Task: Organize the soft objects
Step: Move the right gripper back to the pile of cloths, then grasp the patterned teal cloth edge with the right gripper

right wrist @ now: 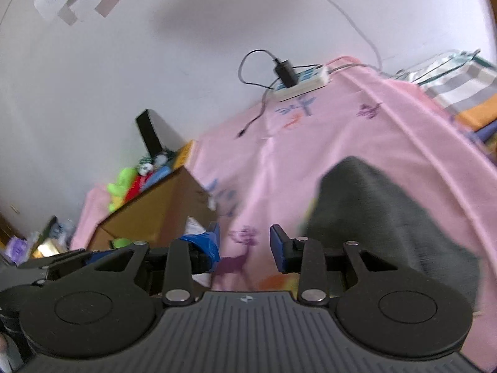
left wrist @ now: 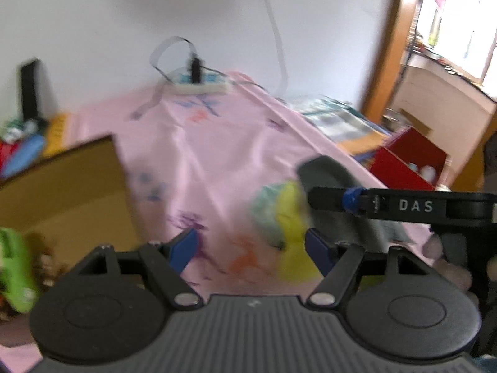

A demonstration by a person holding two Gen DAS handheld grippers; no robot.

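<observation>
Around the brown cardboard box (right wrist: 155, 214), a pink cloth (right wrist: 279, 171) printed with purple and orange deer and blue sprigs spreads to its right, bearing a dark grey soft thing (right wrist: 382, 217), while lime-green, red and blue plush toys (right wrist: 133, 186) lie behind it.
</observation>
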